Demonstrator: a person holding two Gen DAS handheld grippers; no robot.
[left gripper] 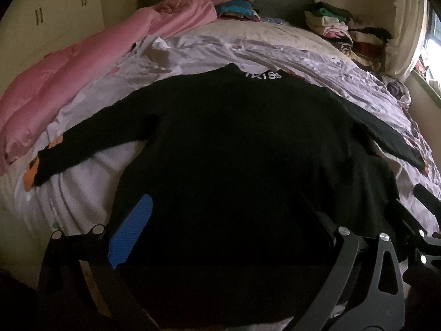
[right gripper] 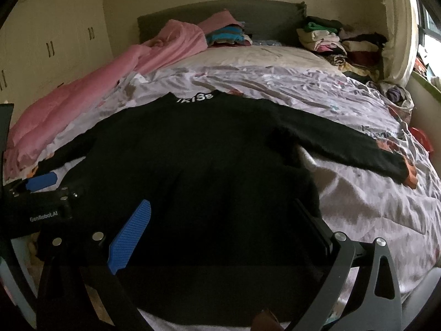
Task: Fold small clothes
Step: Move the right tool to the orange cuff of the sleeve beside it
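A black long-sleeved sweater point(left gripper: 234, 143) lies flat on the bed, collar with white letters at the far end, both sleeves spread out sideways. It also shows in the right wrist view point(right gripper: 198, 165). My left gripper point(left gripper: 223, 229) is open above the sweater's lower left part, with its blue-padded finger point(left gripper: 129, 231) at the hem's left side. My right gripper point(right gripper: 220, 231) is open above the lower right part, its blue-padded finger point(right gripper: 129, 237) over the fabric. The left gripper's blue pad point(right gripper: 41, 181) shows at the left of the right wrist view. Neither holds anything.
The bed has a rumpled lilac sheet point(right gripper: 344, 193). A pink quilt point(left gripper: 69, 82) lies along the left side. Piles of folded clothes point(right gripper: 330, 41) sit at the far right by the headboard point(right gripper: 261, 19). A wardrobe point(right gripper: 55, 41) stands left, a window at right.
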